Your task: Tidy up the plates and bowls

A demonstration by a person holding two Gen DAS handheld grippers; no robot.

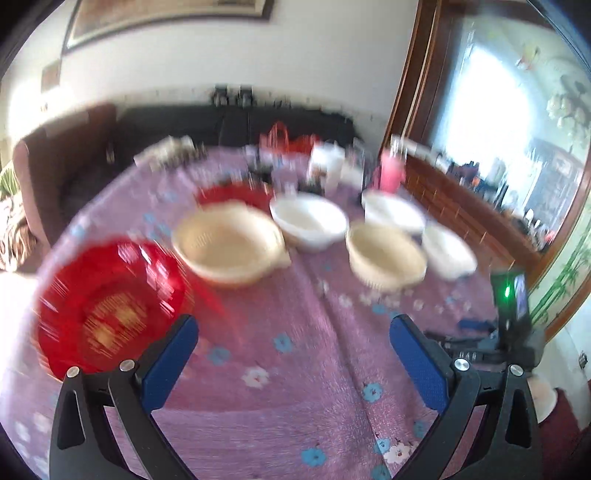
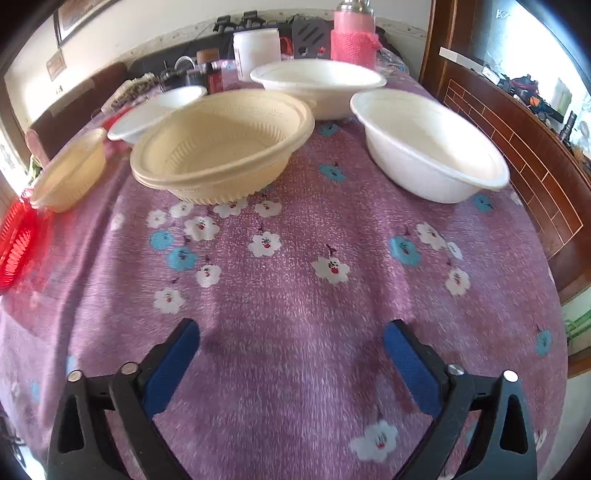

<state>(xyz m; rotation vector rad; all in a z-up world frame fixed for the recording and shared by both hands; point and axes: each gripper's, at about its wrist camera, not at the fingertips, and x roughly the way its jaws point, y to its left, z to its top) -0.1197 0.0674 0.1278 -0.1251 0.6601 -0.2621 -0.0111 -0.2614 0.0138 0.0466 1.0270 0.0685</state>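
Right wrist view, right gripper [image 2: 291, 332] jaws wide, empty, over cloth [image 2: 295, 295], beige bowl [image 2: 221, 144] ahead, left gripper [image 1: 293, 330] likewise.

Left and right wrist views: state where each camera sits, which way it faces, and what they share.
Left wrist view: sits on the left gripper, angled down across the table toward the far wall; blurred; shows its open blue fingers and a red bowl.
Right wrist view: sits on the right gripper, angled more steeply down at the cloth; shows its open fingers, nothing between them.
Shared: beige bowl, white bowl, pink bottle.
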